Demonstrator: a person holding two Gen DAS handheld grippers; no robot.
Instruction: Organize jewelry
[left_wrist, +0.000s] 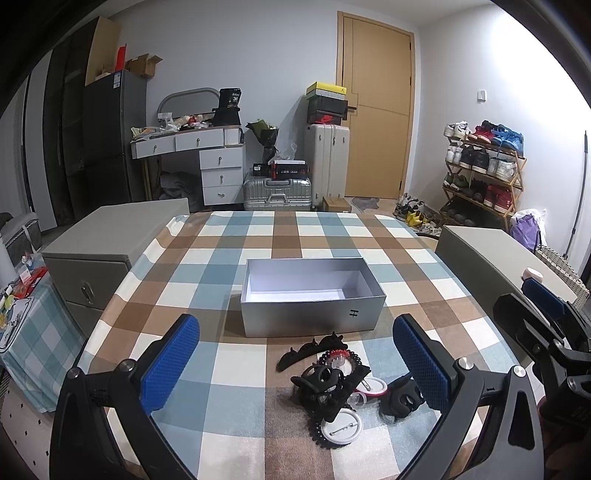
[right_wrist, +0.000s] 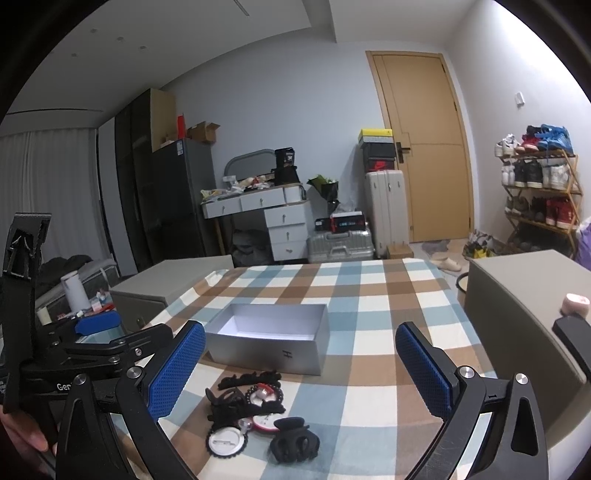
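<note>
- Left gripper (left_wrist: 295, 365): fingers spread wide, nothing between them, hovering over the near end of the surface (left_wrist: 236, 236).
- Right gripper (right_wrist: 301, 369): fingers likewise wide apart and empty, at about the same height, just to the right of the left one.
- Pile (left_wrist: 332, 380): a tangle of small items at 6 o'clock from the box (left_wrist: 312, 295), close to its near wall but apart from it. It sits between the left fingers in the left wrist view.
- Box: open, looks empty inside, long axis running 9 to 3 o'clock across the surface, open side up.
- Claw clip (right_wrist: 294, 439): black plastic, at the 4 o'clock edge of the pile, lying on its side. Judged light and stiff with a sprung hinge; best taken across the body, not by the teeth, which could slip or snag.
- Long clip (left_wrist: 312, 349): toothed black strip at the far edge of the pile, long axis roughly 8 to 2 o'clock. Judged stiff, light; pinch across its narrow width at mid-length.
- Badge (left_wrist: 341, 428): round, pin side up, at the near edge. Flat and slick, likely hard to lift off cloth; approach by the rim.
- Beads (right_wrist: 258, 387): dark ring, judged limp; likely to drape and drag neighbours.
</note>
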